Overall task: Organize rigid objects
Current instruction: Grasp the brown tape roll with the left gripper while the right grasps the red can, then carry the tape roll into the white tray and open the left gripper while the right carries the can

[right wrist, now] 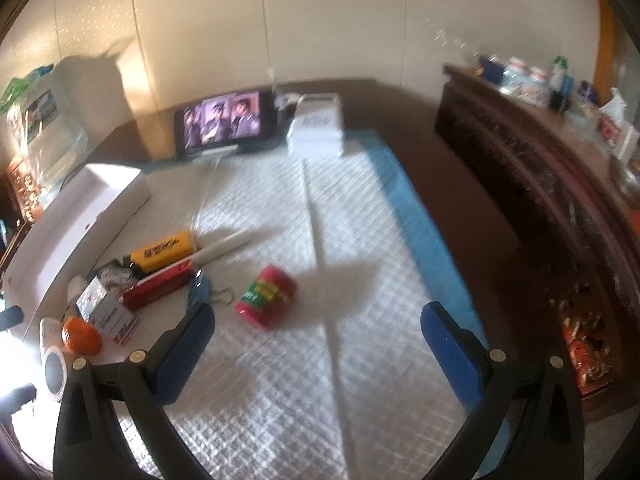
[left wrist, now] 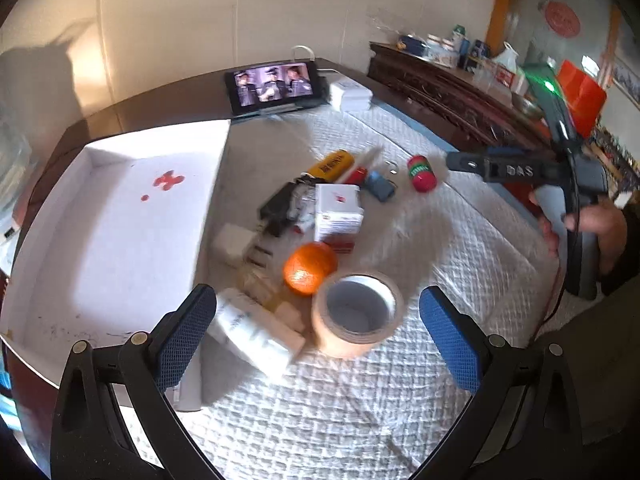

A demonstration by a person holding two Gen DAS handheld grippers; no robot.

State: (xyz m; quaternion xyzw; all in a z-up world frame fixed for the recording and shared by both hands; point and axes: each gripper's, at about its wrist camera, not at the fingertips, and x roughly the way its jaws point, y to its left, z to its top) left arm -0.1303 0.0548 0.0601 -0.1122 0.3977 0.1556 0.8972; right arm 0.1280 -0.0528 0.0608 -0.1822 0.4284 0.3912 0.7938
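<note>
A roll of tan tape [left wrist: 358, 316] lay flat, hole upward, on the quilted white mat [left wrist: 460, 248], nearest the mat's near edge. An orange [left wrist: 310, 267] touched its far side. Behind the orange stood a small white carton with red print [left wrist: 338, 212], upright. A yellow box [left wrist: 333, 165] and a red box [right wrist: 158, 287] lay flat side by side beyond it. A red cylindrical can with a green and yellow label [right wrist: 266, 297] lay on its side, apart, toward the mat's right edge. An open white tray [left wrist: 120, 216] sat along the left edge.
</note>
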